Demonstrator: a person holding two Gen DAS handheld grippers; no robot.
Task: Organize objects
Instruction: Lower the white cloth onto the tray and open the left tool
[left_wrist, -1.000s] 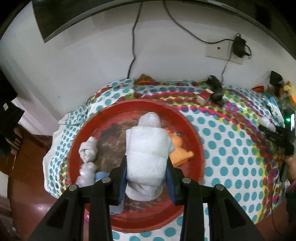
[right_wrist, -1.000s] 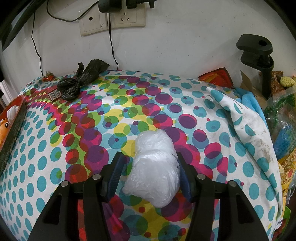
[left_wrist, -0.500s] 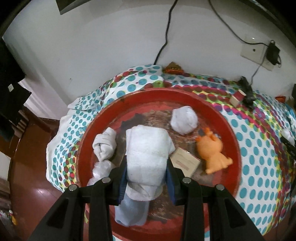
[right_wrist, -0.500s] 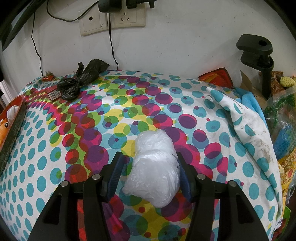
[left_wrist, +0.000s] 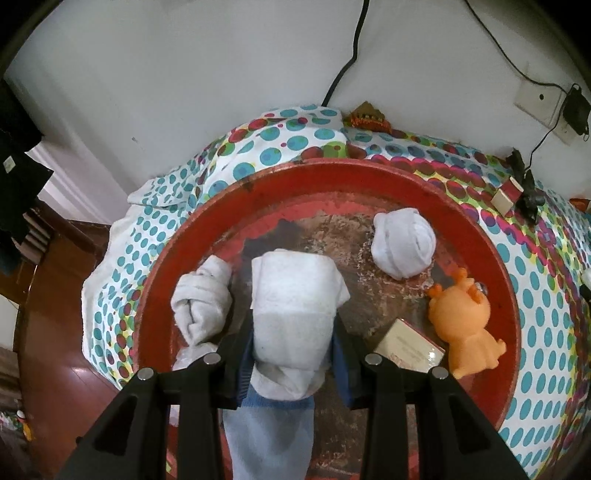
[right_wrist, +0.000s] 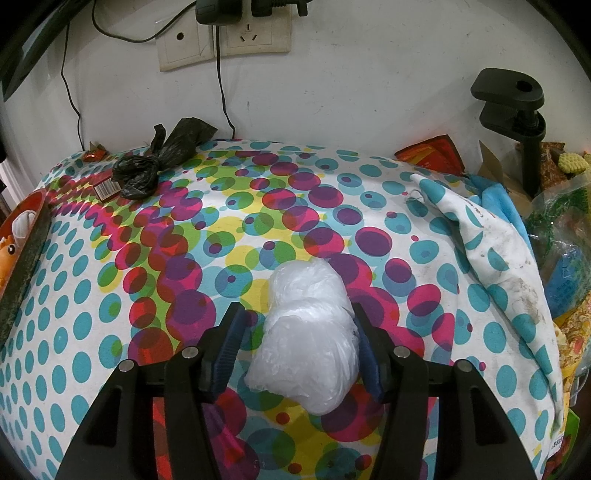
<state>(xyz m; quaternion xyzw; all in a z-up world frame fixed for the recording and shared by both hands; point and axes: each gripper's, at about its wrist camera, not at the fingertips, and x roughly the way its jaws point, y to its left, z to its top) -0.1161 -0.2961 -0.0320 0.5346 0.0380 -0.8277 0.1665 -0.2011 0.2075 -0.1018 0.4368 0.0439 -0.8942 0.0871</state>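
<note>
My left gripper (left_wrist: 293, 325) is shut on a rolled white towel (left_wrist: 293, 295) and holds it over the round red tray (left_wrist: 502, 280). In the tray lie a knotted white cloth (left_wrist: 201, 299), a white cloth ball (left_wrist: 404, 247), an orange toy animal (left_wrist: 463, 325), a small tan box (left_wrist: 408, 349) and a light blue cloth (left_wrist: 269, 432). My right gripper (right_wrist: 297, 325) stands around a crumpled clear plastic bag (right_wrist: 310, 343) on the dotted tablecloth (right_wrist: 110, 332). Its left finger (right_wrist: 231, 338) stands clear of the bag; the right finger (right_wrist: 364, 341) touches it.
A knotted black bag (right_wrist: 155, 166) and a small barcode box (right_wrist: 107, 188) lie at the back left of the table. A black clamp (right_wrist: 517, 110), packets and a folded dotted cloth (right_wrist: 495, 251) crowd the right side. Cables and wall sockets (right_wrist: 225, 37) are behind. The tray edge (right_wrist: 22, 266) shows at far left.
My left gripper has carried the towel left and closer over the tray, so the cloth ball, toy and box now sit to its right. The right gripper has not moved.
</note>
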